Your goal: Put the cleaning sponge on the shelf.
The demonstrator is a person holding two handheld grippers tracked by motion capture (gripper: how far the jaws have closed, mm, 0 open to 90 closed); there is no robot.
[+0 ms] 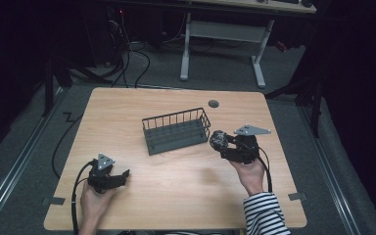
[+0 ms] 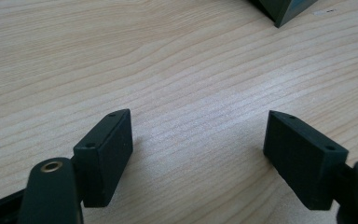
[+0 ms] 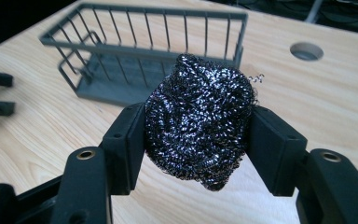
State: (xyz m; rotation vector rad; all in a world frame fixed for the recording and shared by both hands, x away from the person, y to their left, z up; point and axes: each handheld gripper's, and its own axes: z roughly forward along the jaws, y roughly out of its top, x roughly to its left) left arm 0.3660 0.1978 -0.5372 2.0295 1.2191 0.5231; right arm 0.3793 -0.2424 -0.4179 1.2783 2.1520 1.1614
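Note:
A dark steel-wool scouring ball [image 3: 199, 119] is squeezed between the two jaws of my right gripper [image 3: 196, 140], held above the table. In the high view the ball [image 1: 219, 139] and right gripper [image 1: 221, 143] hang just right of a dark grey wire basket [image 1: 176, 130], which stands empty at the table's middle. The basket [image 3: 144, 56] lies just beyond the ball in the right gripper view. My left gripper [image 1: 125, 174] rests low at the front left of the table, open, with bare wood between its jaws [image 2: 198, 154].
The light wood table [image 1: 176, 191] has a round cable hole [image 1: 213, 104] behind the basket. A basket corner [image 2: 284, 9] shows at the top of the left gripper view. Beyond the table are a white desk frame [image 1: 220, 34] and floor cables [image 1: 127, 54].

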